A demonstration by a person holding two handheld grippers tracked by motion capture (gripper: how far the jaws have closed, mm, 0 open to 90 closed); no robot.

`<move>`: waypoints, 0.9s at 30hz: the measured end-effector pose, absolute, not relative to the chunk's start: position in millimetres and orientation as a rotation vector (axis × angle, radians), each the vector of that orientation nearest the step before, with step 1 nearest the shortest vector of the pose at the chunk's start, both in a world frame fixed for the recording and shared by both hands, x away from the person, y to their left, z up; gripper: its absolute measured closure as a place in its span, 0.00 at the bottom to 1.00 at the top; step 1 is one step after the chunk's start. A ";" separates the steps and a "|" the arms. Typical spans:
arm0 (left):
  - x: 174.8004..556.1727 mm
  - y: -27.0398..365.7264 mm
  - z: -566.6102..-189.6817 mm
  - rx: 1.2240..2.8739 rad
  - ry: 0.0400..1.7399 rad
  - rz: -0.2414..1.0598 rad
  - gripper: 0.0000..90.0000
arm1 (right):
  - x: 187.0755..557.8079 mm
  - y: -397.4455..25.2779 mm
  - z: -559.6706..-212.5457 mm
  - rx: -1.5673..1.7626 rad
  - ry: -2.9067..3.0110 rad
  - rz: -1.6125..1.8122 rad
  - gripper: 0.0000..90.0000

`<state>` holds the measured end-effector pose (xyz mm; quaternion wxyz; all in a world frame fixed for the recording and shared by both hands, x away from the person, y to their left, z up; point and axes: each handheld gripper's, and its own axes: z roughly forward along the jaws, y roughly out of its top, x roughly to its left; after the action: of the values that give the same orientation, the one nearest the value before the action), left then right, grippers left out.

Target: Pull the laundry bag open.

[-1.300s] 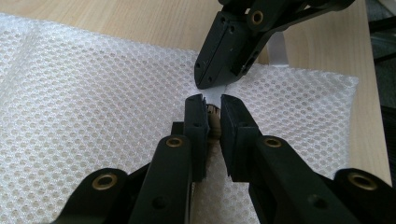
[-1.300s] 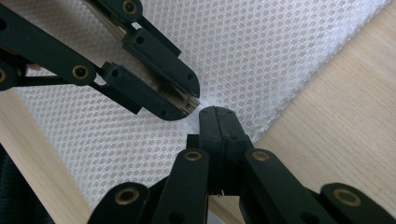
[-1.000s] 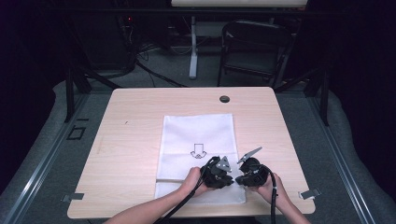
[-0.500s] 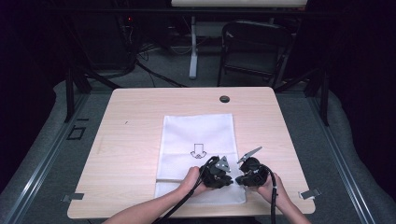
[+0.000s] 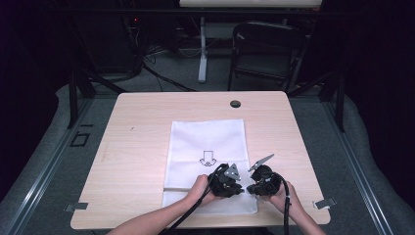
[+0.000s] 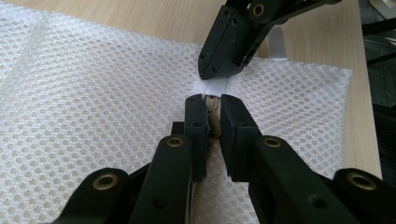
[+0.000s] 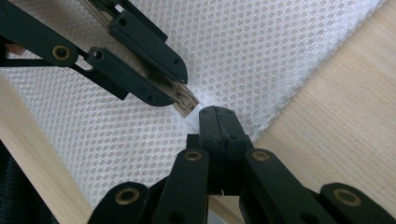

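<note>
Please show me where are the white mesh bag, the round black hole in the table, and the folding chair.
White mesh bag (image 5: 205, 139): high view, its bare upper part.
Round black hole (image 5: 235, 104): high view, its middle.
Folding chair (image 5: 264, 61): high view, its seat.

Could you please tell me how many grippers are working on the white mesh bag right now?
2: the left gripper and the right gripper meet tip to tip over the near end of the white mesh bag, each pinching something there.
</note>
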<state>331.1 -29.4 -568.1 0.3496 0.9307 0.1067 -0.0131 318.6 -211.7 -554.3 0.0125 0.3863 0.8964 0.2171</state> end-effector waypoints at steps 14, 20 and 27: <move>330.6 -25.6 -565.1 2.421 0.289 -0.018 0.91 | 318.8 -211.9 -554.3 1.204 2.796 0.677 1.00; 330.3 -25.2 -565.5 2.412 0.279 -0.028 0.91 | 318.8 -211.6 -554.1 1.200 2.799 0.673 1.00; 330.2 -19.9 -562.3 2.424 0.285 -0.014 0.91 | 319.0 -211.9 -554.3 1.204 2.797 0.679 1.00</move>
<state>330.2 -19.9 -562.3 0.3435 0.9327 0.1097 -0.0054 319.0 -211.9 -554.3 0.0107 0.3858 0.8965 0.2177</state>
